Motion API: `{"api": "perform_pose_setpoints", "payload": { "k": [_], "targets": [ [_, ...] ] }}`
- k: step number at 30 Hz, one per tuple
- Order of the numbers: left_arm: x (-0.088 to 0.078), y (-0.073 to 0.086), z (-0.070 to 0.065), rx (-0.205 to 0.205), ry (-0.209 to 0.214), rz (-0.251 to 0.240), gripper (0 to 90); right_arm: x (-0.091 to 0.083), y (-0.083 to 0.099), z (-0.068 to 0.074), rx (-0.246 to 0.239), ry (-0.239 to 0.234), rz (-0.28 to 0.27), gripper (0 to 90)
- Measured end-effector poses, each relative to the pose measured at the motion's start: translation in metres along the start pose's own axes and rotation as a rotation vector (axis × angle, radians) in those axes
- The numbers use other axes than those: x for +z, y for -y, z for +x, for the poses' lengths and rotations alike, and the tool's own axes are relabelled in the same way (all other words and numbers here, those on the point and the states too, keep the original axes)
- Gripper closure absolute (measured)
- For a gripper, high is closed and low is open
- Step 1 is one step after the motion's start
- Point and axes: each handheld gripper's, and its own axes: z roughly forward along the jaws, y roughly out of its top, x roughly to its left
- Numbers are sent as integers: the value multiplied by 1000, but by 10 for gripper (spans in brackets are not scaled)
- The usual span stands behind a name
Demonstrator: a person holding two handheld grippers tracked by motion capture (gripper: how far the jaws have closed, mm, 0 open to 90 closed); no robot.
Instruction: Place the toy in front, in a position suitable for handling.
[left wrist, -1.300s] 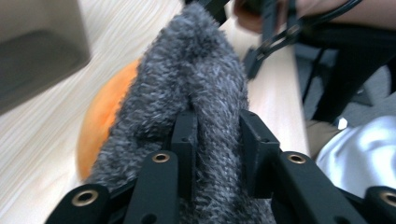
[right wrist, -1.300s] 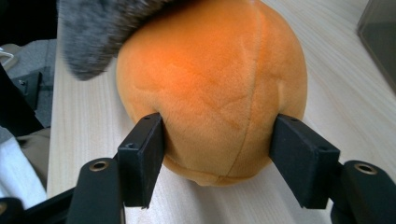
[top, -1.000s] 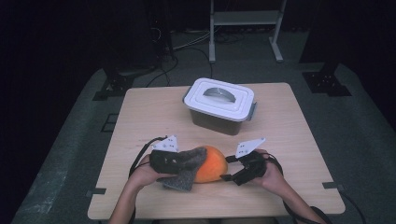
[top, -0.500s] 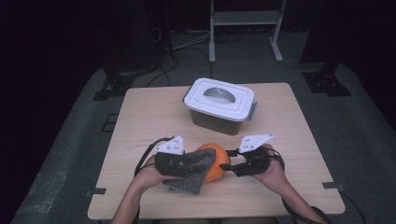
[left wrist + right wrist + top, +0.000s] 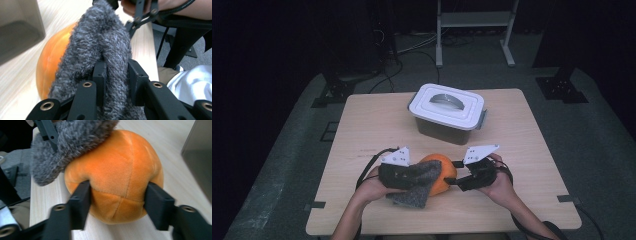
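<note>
An orange plush ball [image 5: 445,166] lies on the wooden table [image 5: 377,125] near its front edge. A grey fuzzy cloth [image 5: 416,183] is draped over the ball's left side. My left gripper [image 5: 424,176] is shut on the cloth [image 5: 105,37], whose pile bulges around its jaws [image 5: 116,75], with the ball [image 5: 50,60] behind. My right gripper [image 5: 453,173] comes in from the right. Its pads dent the ball [image 5: 120,170] on both sides [image 5: 117,195]. Those jaws closed onto the ball and have just eased open a little. The cloth [image 5: 67,145] hangs over the ball's far top.
A grey tub with a white clip-on lid [image 5: 447,112] stands at the middle back of the table, just behind the ball. Bare wood lies to the left and right of both hands. A metal stand [image 5: 472,30] and cables sit on the dark floor beyond.
The right gripper's jaws have closed in around the orange ball. The left gripper keeps the cloth on the ball. Both hands have shifted only slightly.
</note>
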Motion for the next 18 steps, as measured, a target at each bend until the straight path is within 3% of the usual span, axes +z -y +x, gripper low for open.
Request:
{"api": "perform_pose_setpoints", "payload": {
  "k": [4, 5, 7, 11, 16, 18],
  "targets": [
    [2, -13, -11, 39, 44, -42, 711, 2, -6, 11, -38, -3, -6, 488],
    [4, -14, -13, 47, 42, -30, 711, 3, -7, 15, -53, -1, -6, 489],
    [6, -15, -14, 54, 20, -3, 714, 4, -8, 20, -79, 6, 1, 496],
    [-3, -9, -6, 24, -12, -18, 719, 3, -5, 16, -65, -10, -3, 512],
    [-18, 1, 7, -14, -101, -13, 717, 1, -2, 15, -78, -23, 7, 512],
    [-19, 3, 8, -19, -109, -11, 716, 1, -1, 16, -79, -23, 8, 511]
  ]
}}
